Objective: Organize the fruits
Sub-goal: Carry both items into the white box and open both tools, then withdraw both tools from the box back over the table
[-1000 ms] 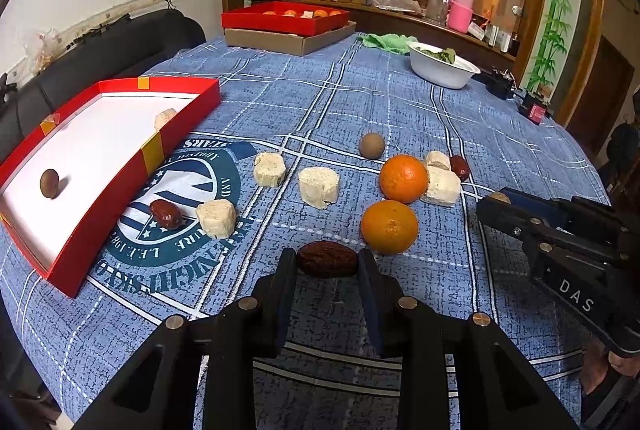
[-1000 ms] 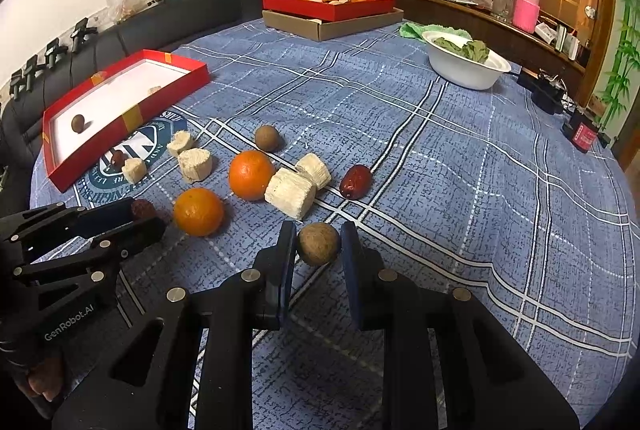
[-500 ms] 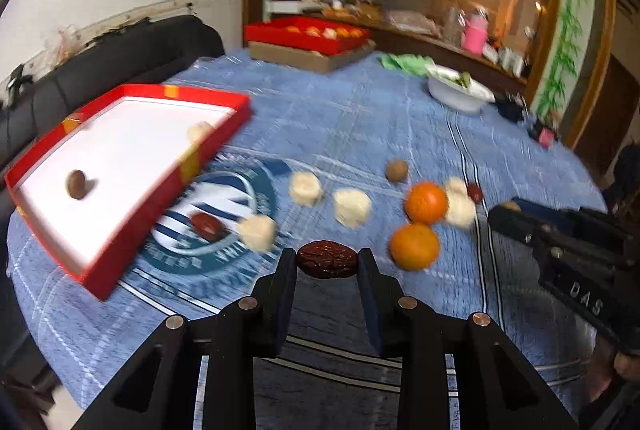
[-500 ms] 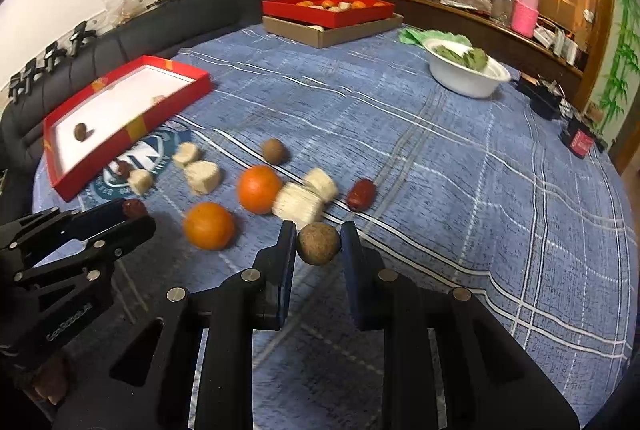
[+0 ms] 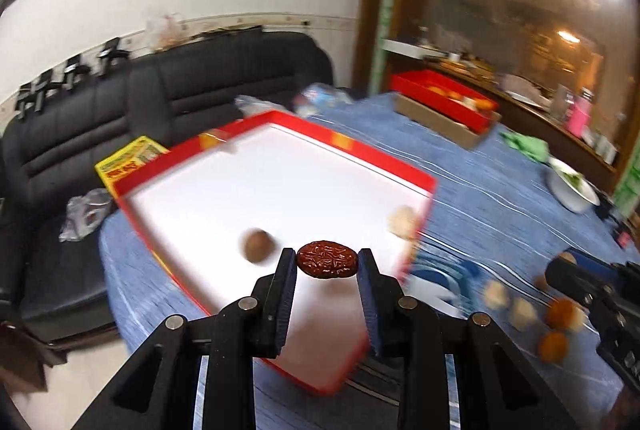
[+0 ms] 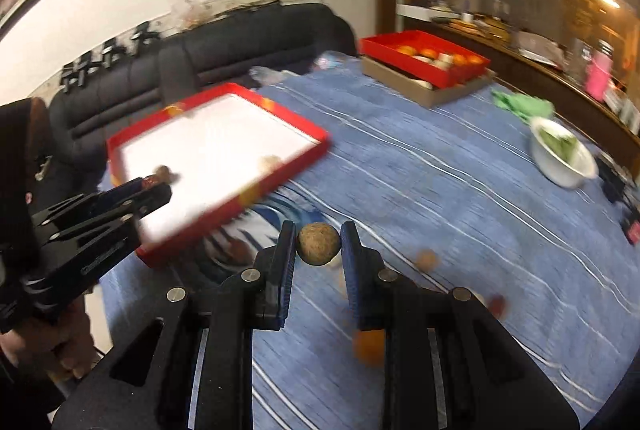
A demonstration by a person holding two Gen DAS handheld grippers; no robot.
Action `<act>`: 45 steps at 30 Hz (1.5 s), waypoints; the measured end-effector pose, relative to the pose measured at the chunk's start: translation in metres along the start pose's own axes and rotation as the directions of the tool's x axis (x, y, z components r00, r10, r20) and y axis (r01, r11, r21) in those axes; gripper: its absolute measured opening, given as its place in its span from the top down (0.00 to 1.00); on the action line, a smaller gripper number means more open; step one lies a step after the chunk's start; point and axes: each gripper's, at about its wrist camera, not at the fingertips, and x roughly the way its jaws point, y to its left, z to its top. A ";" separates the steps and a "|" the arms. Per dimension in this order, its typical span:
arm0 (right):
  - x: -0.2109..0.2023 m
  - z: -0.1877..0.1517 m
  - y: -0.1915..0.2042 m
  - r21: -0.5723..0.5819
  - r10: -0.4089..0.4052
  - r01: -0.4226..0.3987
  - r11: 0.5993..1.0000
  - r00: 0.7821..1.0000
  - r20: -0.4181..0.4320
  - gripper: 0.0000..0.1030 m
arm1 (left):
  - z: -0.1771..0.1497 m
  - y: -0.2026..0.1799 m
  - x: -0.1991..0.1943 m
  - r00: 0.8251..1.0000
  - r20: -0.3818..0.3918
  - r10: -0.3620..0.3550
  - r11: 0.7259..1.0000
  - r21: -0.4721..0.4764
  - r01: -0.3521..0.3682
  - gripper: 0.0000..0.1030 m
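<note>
My left gripper [image 5: 327, 264] is shut on a wrinkled dark red date [image 5: 327, 258] and holds it above the white floor of the red tray [image 5: 280, 185]. The tray holds a round brown fruit [image 5: 258, 246] and a pale chunk [image 5: 402, 222]. My right gripper [image 6: 319, 244] is shut on a round brown fruit [image 6: 318, 243], above the blue cloth just right of the red tray [image 6: 216, 153]. The left gripper [image 6: 148, 187] shows over the tray's near corner in the right wrist view. Oranges [image 5: 554, 346] and pale chunks [image 5: 522, 312] lie blurred on the cloth.
A second red box [image 6: 424, 57] with fruit sits on a cardboard box at the table's far side. A white bowl [image 6: 564, 155] with greens stands at the right. A black sofa [image 5: 120, 117] runs behind the table's left edge. A red date [image 6: 498, 304] lies on the cloth.
Both grippers have swung left toward the red tray with their fruit. The left gripper went from over the cloth to over the tray's floor. The loose fruit now lies to the right.
</note>
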 end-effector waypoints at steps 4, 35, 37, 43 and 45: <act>0.021 0.019 0.030 -0.037 0.050 -0.050 0.998 0.999 0.005 0.79 | 0.015 0.026 0.017 0.997 -0.002 0.073 0.996 -0.048 -0.073 0.71; 0.149 0.059 0.071 0.047 0.208 -0.203 0.978 0.960 -0.188 0.74 | 0.040 0.090 0.084 0.964 -0.189 0.185 0.959 -0.178 -0.219 0.52; 0.146 0.058 0.064 0.086 0.237 -0.225 0.971 0.953 -0.187 0.58 | 0.042 0.093 0.079 0.967 -0.187 0.171 0.957 -0.204 -0.208 0.41; 0.111 0.059 0.037 0.183 0.297 -0.275 0.944 0.949 -0.106 0.50 | 0.050 0.098 0.040 0.977 -0.107 0.187 0.929 -0.306 -0.211 0.38; 0.090 0.061 0.025 0.199 0.292 -0.275 0.941 0.954 -0.062 0.50 | 0.054 0.094 0.020 0.979 -0.049 0.198 0.924 -0.324 -0.204 0.37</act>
